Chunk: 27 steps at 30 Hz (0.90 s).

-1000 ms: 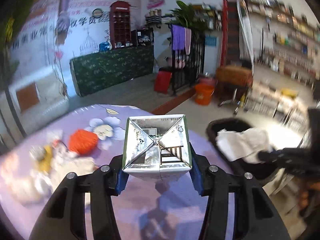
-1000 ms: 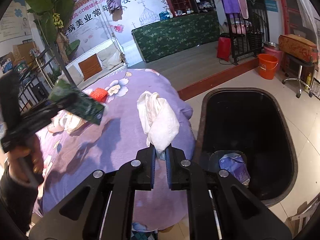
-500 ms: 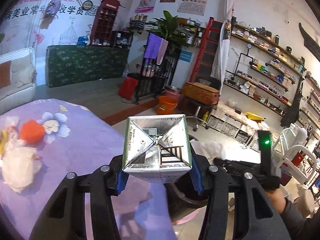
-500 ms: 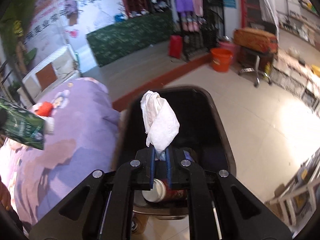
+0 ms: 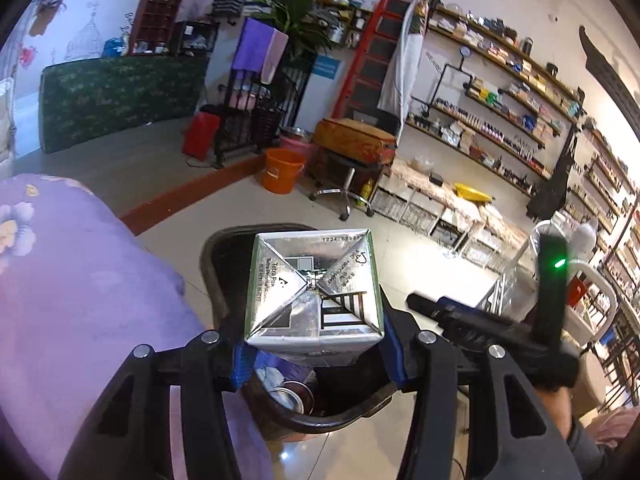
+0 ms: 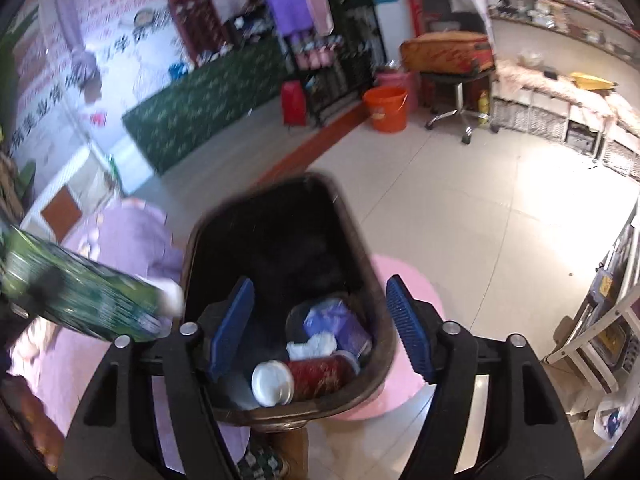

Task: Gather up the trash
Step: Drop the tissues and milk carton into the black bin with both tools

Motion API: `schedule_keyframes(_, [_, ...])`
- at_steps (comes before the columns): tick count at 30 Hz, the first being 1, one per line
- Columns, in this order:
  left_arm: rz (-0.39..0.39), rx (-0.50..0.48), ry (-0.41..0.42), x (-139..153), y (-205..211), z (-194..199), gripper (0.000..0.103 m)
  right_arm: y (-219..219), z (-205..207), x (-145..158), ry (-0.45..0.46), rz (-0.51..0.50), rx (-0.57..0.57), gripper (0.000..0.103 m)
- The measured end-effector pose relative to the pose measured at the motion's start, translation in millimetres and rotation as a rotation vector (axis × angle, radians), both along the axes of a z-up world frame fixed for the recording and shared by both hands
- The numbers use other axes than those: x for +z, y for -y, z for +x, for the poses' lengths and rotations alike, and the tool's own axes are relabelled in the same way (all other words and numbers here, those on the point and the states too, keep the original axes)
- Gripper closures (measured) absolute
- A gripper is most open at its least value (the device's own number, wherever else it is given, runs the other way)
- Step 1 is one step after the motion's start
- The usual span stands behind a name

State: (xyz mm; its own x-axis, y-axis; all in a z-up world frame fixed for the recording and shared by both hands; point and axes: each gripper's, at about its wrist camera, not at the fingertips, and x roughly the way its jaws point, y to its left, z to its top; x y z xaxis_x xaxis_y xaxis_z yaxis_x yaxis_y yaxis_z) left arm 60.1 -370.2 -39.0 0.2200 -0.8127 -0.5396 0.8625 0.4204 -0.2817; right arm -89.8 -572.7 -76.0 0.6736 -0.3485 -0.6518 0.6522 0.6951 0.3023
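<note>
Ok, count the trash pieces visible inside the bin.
3: a red can nearest, a white tissue behind it, a purple packet beyond. The bin may hide more.

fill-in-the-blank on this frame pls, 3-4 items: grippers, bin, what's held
1. The left gripper is shut on a ____ whose silver folded end faces the camera.
2. The right gripper has its jaws ____ and holds nothing.
3. Both grippers are over the dark ____, where a red can and a white tissue lie.
4. The table beside it has a ____ floral cloth.

Missing words: carton; open; trash bin; purple
</note>
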Motion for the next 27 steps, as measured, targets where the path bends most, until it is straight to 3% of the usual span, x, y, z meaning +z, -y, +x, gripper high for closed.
schedule_keyframes(7, [0.121,-0.054,0.02,-24.1,43.7,-13.7,0.053,10.9,-25.9,22.7,0.082,-0.036,-0.075,0.032])
schedule_keyframes(14, [0.2,-0.063,0.089,-38.8,54.5,-21.4,0.052,17.7,-32.3,25.6,0.103,-0.047,-0.109,0.031])
schedule_keyframes(15, [0.205,-0.063,0.098,-38.8,55.7,-23.7,0.045,17.7,-33.4,25.7,0.105,-0.046,-0.113,0.029])
schedule_keyframes(17, [0.199,-0.07,0.11,-38.7,52.8,-26.1,0.015,19.3,-33.0,26.6,0.112,-0.045,-0.121,0.027])
schedule_keyframes(21, [0.167,-0.058,0.134,-35.4,38.8,-25.9,0.006,17.9,-34.3,29.6,0.116,-0.058,-0.127,0.022])
schedule_keyframes(27, [0.145,0.023,0.137,-26.6,10.1,-22.6,0.006,15.2,-29.1,33.8,0.133,-0.041,-0.11,0.02])
